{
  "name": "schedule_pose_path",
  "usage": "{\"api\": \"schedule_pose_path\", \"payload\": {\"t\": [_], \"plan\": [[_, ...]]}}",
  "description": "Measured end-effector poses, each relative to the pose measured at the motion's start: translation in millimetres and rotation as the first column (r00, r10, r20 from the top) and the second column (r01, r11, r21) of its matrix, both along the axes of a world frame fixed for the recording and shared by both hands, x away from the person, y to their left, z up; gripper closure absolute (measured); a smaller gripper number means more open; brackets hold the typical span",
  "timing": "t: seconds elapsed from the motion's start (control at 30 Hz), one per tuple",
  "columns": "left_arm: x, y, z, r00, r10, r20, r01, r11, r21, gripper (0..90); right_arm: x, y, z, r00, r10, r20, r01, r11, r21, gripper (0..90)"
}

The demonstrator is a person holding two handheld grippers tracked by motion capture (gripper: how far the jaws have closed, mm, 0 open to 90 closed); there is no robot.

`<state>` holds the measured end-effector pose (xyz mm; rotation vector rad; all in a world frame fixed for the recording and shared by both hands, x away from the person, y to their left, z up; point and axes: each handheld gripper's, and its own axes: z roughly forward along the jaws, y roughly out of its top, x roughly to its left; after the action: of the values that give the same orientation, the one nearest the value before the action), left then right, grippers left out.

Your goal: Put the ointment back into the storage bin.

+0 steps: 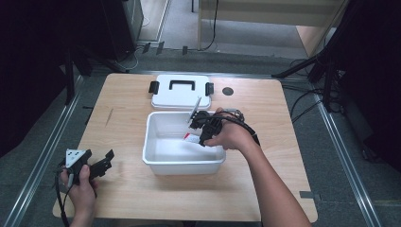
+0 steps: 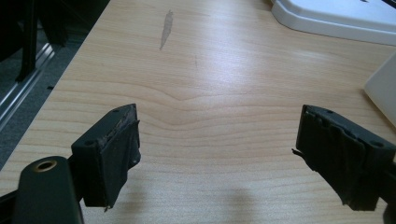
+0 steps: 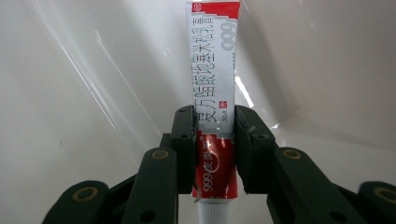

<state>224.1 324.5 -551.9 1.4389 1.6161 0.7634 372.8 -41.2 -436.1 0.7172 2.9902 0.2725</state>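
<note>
The right tongs are clamped on a red-and-white ointment tube, their black pads pressing its two flat sides near the capped end. The tube stands up between the jaws in the right gripper view, its crimped tail pointing away toward the pale inner wall of the white bin. In the high view the right tongs reach down inside the bin, and the tube shows as a small red-and-white sliver just above the bin floor; whether it touches the floor is hard to tell.

The left tongs stand wide apart with nothing between them, bare wood grain of the tabletop showing in the gap. In the high view the left tongs sit near the tabletop's front left corner, well apart from the bin.

The white lid with its black handle and clips lies flat just behind the bin.

The tube's cap is cut off by the lower edge of the right gripper view, and the tube's print is too small to read in the high view. The right hand covers much of its gripper's body.
</note>
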Motion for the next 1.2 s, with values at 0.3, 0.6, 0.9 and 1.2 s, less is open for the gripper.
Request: {"api": "schedule_pose_path", "payload": {"t": [0.3,0.6,0.9,1.2], "plan": [[0.1,0.1,0.0,1.0,-0.002,-0.001,0.002,1.0,0.0,14.2,-3.0,5.1,-6.1,0.9996,0.026,-0.011,-0.026,0.999,-0.043,71.6],[0.2,0.4,0.2,1.0,-0.004,-0.007,0.004,1.0,0.0,14.2,-4.4,5.3,-7.2,0.9984,0.054,-0.016,-0.055,0.997,-0.056,70.2],[0.4,0.6,0.0,1.0,-0.005,-0.006,0.005,1.0,-0.003,14.2,-5.9,-1.7,5.9,0.9993,0.035,0.012,-0.036,0.999,0.027,44.0],[0.2,0.6,0.0,1.0,-0.006,-0.003,0.006,1.0,-0.004,14.2,-13.6,-20.9,38.0,0.9912,-0.09,0.096,0.073,0.984,0.165,0.0]]}}
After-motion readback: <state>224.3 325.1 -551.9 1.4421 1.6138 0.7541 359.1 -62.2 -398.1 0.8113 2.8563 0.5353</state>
